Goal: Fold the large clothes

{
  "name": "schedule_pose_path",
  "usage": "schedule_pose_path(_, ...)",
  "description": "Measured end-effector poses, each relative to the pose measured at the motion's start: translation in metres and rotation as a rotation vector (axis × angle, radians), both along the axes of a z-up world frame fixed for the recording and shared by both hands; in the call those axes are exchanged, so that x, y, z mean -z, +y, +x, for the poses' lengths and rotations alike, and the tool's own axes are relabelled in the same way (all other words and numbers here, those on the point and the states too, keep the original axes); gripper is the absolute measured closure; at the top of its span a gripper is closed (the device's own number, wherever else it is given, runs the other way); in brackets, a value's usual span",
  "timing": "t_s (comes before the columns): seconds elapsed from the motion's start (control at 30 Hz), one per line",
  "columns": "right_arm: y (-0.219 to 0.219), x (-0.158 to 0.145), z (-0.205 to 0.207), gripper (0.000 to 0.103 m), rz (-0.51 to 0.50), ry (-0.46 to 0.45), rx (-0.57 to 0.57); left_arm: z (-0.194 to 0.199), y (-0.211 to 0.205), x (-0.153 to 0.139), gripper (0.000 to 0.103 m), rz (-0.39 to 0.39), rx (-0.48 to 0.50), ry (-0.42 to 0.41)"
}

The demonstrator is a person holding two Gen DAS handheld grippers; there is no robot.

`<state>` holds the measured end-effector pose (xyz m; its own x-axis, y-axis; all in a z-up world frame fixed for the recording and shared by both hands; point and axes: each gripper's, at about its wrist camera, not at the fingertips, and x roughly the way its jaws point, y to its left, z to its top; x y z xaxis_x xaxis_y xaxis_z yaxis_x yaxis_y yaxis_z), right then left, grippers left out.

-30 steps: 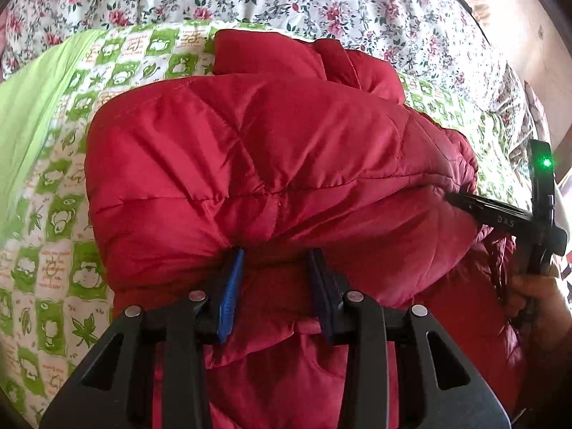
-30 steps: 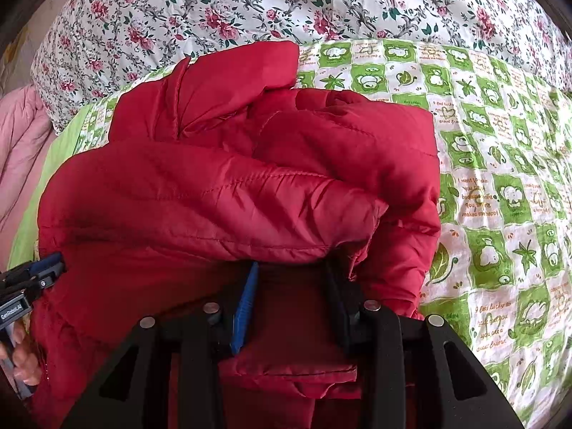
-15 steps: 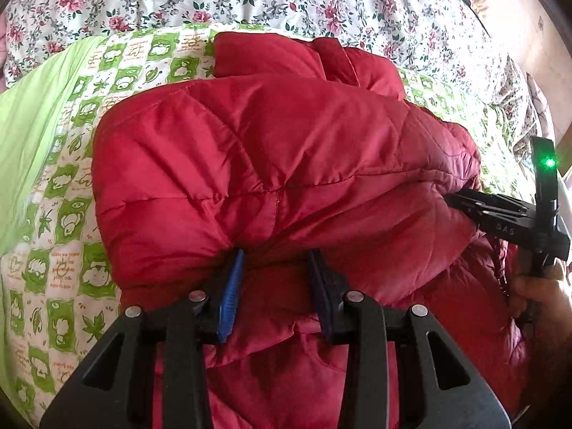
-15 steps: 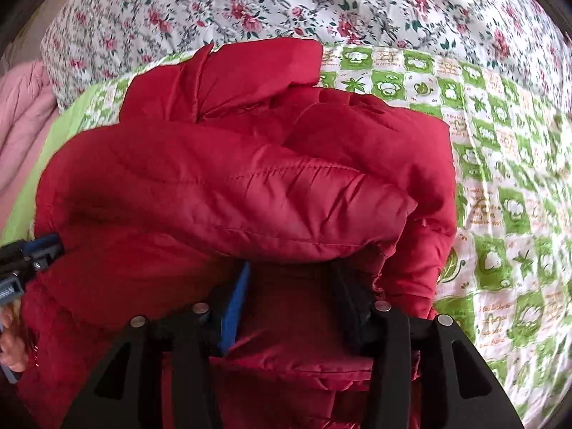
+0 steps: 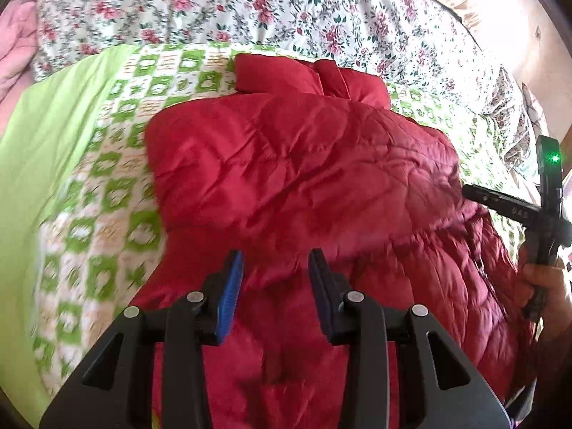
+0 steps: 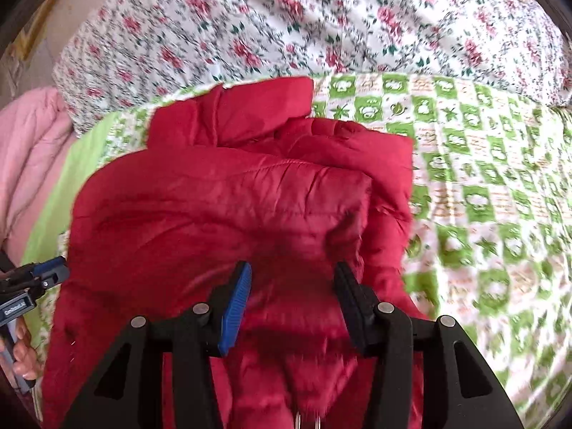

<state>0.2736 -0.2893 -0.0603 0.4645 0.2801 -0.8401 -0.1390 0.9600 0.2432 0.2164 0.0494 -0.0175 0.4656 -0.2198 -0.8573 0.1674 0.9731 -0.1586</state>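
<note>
A red puffer jacket (image 5: 304,171) lies folded over itself on a green-and-white patterned sheet (image 5: 103,207); it also shows in the right wrist view (image 6: 221,214). My left gripper (image 5: 275,268) is open just in front of the near edge of the folded layer, with jacket fabric between and below the jaws. My right gripper (image 6: 291,282) is open over the jacket's near edge, no fabric pinched. Each gripper shows at the edge of the other's view: the right one (image 5: 500,202), the left one (image 6: 43,271).
A floral quilt (image 5: 286,7) lies behind the jacket across the bed. A pink garment (image 6: 32,150) sits at the far left. A plain green sheet strip (image 5: 39,150) runs along the left. A wall (image 5: 507,10) stands at the upper right.
Both grippers have let go of the jacket's folded edge and pulled back toward me. The folded layer has dropped flatter onto the jacket. Both views are blurred by motion.
</note>
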Motion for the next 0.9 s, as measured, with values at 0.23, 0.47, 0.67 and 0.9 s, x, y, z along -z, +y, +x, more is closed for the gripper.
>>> schedule_pose_path(0.23,-0.011,-0.015,-0.048,0.047,0.050,0.022,-0.029,-0.057,0.030,-0.006,0.067,-0.016,-0.051,0.015)
schedule_pose_path(0.47,-0.019,-0.021,-0.086,0.046,0.076,0.034,-0.036,-0.087,0.043,-0.009,0.067,-0.028,-0.086,0.037)
schedule_pose_path(0.67,-0.028,-0.029,-0.114,0.042,0.086,0.033,-0.038,-0.111,0.050,-0.009,0.065,-0.022,-0.097,0.057)
schedule_pose_path(0.9,-0.052,-0.041,-0.150,0.034,0.042,0.029,-0.033,-0.141,0.060,-0.011,0.063,-0.016,-0.113,0.072)
